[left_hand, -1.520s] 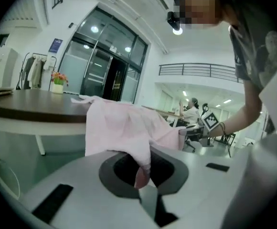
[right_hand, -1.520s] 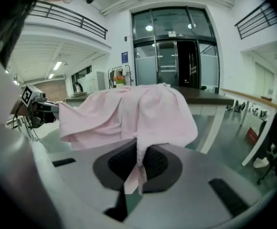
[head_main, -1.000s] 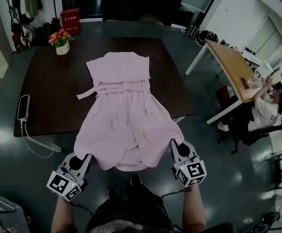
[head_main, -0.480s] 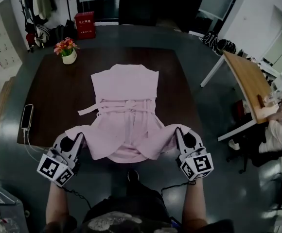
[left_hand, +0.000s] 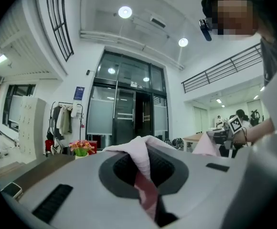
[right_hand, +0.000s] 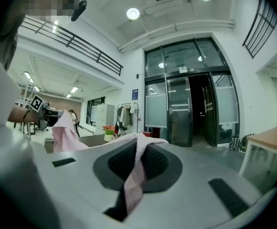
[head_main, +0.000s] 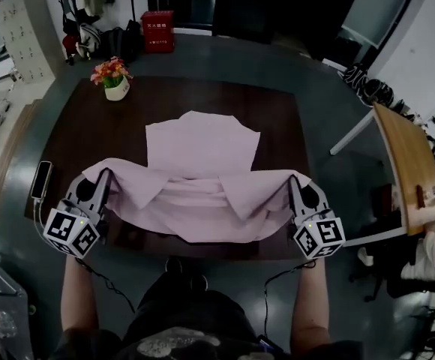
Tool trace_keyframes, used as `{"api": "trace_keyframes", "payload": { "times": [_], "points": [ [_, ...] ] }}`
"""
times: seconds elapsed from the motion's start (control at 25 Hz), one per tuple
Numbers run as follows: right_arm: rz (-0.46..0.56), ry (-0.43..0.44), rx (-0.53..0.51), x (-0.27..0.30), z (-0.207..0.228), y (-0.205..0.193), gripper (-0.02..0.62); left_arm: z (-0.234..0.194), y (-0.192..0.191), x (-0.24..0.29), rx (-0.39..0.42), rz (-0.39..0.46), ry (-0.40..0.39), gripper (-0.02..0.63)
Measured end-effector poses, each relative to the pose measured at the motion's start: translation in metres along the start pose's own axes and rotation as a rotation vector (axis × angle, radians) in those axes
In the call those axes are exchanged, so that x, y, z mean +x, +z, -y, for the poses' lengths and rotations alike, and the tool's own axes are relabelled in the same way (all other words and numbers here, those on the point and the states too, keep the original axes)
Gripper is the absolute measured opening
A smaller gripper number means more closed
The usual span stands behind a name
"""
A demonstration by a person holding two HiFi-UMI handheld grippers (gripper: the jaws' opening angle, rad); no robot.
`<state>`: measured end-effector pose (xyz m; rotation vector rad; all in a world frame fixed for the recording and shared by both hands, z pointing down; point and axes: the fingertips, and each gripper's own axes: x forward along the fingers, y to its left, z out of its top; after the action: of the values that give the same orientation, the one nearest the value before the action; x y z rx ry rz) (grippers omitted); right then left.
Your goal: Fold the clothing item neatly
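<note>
The pink dress [head_main: 202, 150] is laid on the dark table [head_main: 75, 137], its upper half flat. Its hem corners are clamped in the clenched left gripper [head_main: 105, 177] and right gripper [head_main: 292, 181] and held raised over the near half.

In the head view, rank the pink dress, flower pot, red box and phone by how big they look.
1. pink dress
2. flower pot and red box, about alike
3. phone
</note>
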<state>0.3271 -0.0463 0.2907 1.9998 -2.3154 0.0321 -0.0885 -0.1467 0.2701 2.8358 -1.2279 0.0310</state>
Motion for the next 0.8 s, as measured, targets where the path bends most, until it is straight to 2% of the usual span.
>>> {"api": "trace_keyframes", "payload": {
  "times": [0.24,0.48,0.64,0.8],
  "points": [
    [-0.002,-0.063,0.1,0.066,0.057,-0.005,0.008,-0.063,-0.012,0.062,-0.041,-0.038,0.061,0.023],
    [-0.033,-0.091,0.113,0.153,0.108,-0.003,0.008,-0.127,-0.023,0.172,-0.048,-0.086,0.044,0.023],
    [-0.131,-0.122,0.083,0.218,0.142,-0.028,0.008,-0.159,-0.047,0.254,-0.055,-0.173,0.01,0.023],
    [-0.23,-0.151,0.082,0.274,0.173,-0.07,0.008,-0.183,-0.093,0.32,-0.078,-0.293,-0.025,0.023]
  ]
}}
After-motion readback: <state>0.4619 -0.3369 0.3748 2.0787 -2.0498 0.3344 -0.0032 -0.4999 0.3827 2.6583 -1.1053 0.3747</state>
